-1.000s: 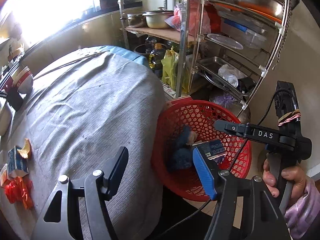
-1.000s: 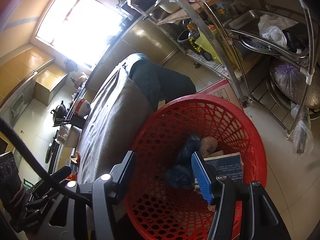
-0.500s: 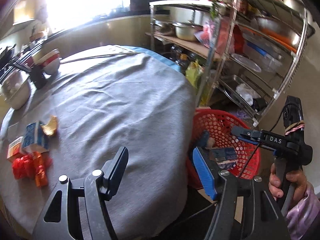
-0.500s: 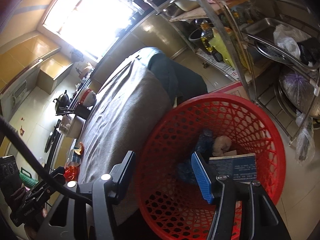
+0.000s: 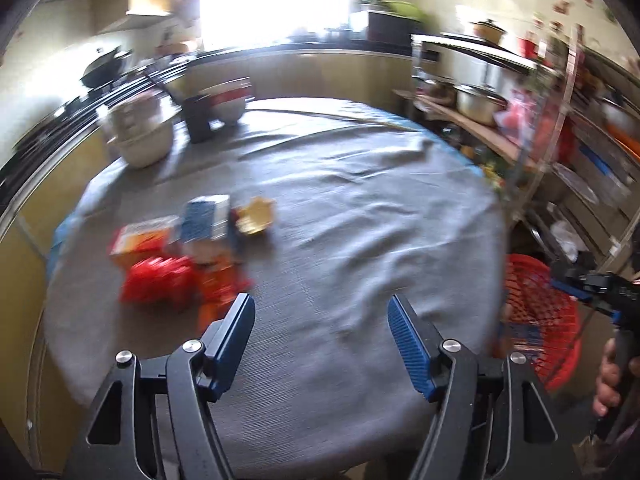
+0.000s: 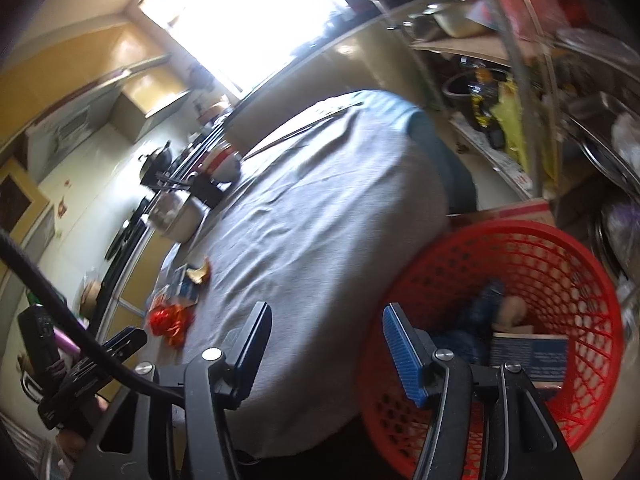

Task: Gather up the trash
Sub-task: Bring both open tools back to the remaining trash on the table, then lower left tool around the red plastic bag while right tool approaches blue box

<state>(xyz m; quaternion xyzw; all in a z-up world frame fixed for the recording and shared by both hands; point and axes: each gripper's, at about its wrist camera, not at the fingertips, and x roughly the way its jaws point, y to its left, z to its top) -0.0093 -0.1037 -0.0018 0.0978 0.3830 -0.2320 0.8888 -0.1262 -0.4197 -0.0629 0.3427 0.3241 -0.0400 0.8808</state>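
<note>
The left gripper (image 5: 320,344) hangs over the near edge of the round table, its blue-padded jaws opening with only grey cloth showing between them. The right gripper (image 6: 326,354) points down across the table's rim toward the floor, jaws apart and empty, one pad over the cloth and the other over the basket's rim.

Ahead of the left gripper, to its left, the trash lies in a loose cluster on the grey tablecloth (image 5: 360,216): a crumpled red wrapper (image 5: 158,282) nearest, an orange box (image 5: 140,240) just behind it, a blue-and-white carton (image 5: 206,222) touching both, and a yellow scrap (image 5: 256,216) beside the carton. The picture is blurred, so finer print cannot be read.

The red mesh basket (image 6: 560,248) stands on the floor just beside the table, on the right. Inside it lie a blue-and-white carton (image 6: 528,354), a dark blue crumpled piece (image 6: 484,308) and a pale lump (image 6: 514,312).

At the table's far side stand a white pot (image 5: 138,136), a red-and-white bowl (image 5: 228,100) and a dark cup (image 5: 198,118). A metal shelf rack (image 5: 560,128) with pans rises beyond the basket.
</note>
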